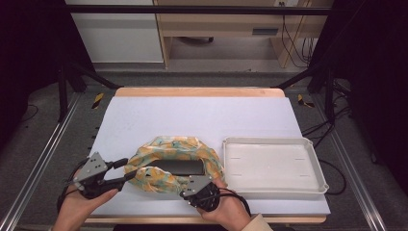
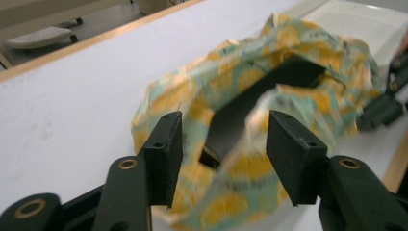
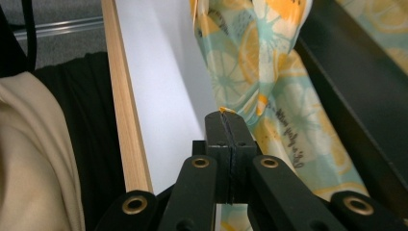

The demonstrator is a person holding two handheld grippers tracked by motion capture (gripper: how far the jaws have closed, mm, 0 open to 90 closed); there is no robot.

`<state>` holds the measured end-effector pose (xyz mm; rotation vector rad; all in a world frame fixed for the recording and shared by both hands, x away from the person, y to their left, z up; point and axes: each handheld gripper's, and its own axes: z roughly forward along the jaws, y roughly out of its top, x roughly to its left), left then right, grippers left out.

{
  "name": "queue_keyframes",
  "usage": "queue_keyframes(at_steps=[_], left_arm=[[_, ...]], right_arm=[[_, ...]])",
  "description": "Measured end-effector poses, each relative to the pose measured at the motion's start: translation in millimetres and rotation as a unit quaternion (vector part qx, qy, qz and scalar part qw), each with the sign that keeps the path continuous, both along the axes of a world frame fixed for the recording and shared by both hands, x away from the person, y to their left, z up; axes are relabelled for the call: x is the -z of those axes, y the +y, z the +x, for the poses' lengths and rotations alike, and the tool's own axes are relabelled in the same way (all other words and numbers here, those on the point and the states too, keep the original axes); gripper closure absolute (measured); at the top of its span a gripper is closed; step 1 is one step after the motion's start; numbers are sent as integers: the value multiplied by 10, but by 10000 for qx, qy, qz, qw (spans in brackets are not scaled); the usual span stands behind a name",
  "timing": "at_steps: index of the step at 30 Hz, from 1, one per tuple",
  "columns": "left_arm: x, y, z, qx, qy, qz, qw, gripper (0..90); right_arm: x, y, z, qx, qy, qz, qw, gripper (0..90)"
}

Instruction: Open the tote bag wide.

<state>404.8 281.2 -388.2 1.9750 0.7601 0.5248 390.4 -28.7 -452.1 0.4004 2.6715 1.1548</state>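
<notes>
My white table (image 1: 192, 115) takes up most of what lies under me, with a wooden edge (image 3: 126, 120) running along my side of it. At the near right stands a shallow white tray (image 1: 274, 166), just beside the work but not touching it. Left of the tray lies the lemon-print cloth (image 1: 166, 159), bunched around a flat black box (image 1: 180, 167) whose dark top shows through the gap in the folds. My right claw (image 3: 230, 120) is clamped tight on a corner of that cloth at the near edge. My left claw (image 2: 223, 149) stands parted at the cloth's left end, fabric loose between its jaws, pressing nothing.
</notes>
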Motion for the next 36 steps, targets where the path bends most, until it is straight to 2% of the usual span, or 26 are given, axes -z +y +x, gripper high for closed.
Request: queue_keyframes(at_steps=[1, 2, 3, 4, 5, 8, 11, 12, 13, 15, 16, 17, 20, 25, 30, 33, 36], left_arm=[[-12, -98, 82, 45, -3, 123, 9999, 509], [-12, -98, 82, 45, -3, 123, 9999, 512], [57, -172, 124, 138, 136, 260, 9995, 522], [57, -172, 124, 138, 136, 260, 9995, 541], [167, -197, 83, 201, 211, 337, 9990, 561], [340, -172, -20, 341, 410, 418, 9977, 606], [485, -147, -119, 544, 552, 724, 9944, 615], [485, -147, -119, 544, 552, 724, 9944, 614], [565, -132, -149, 646, 692, 798, 9923, 619], [623, -130, -165, 649, 728, 935, 9908, 631], [623, -130, -165, 649, 728, 935, 9908, 632], [634, -125, -170, 606, 685, 1059, 9902, 632], [645, -110, -174, 599, 706, 1021, 9905, 630], [685, -92, -178, 538, 731, 1175, 9889, 628], [682, -45, -162, 401, 689, 1117, 9905, 630], [673, -20, -158, 336, 638, 1066, 9917, 632], [674, -9, -154, 308, 629, 1075, 9917, 631]], right_arm=[[23, 15, -8, -53, 16, -61, 10000, 900], [26, 16, -10, -61, 22, -78, 9999, 900], [29, 18, -13, -57, 29, -80, 9999, 900], [29, 18, -13, -57, 29, -80, 9999, 900], [25, 9, -7, -61, 27, -47, 10000, 890], [10, -18, 6, -31, 51, 29, 10000, 855], [-19, -42, 20, 31, 48, 114, 9999, 759], [-19, -42, 20, 31, 48, 114, 9999, 759], [-54, -60, 18, 69, 38, 204, 9998, 648], [-97, -83, 16, 79, 38, 270, 9996, 571], [-97, -83, 16, 79, 38, 270, 9996, 571], [-147, -117, 12, 137, 47, 335, 9993, 501], [-238, -182, 5, 147, 91, 454, 9988, 428], [-405, -310, -8, 204, 11, 665, 9976, 378], [-516, -448, -17, 221, 63, 842, 9962, 346], [-541, -502, -26, 279, -1, 781, 9966, 346], [-530, -540, 10, 531, -75, 594, 9968, 361]])
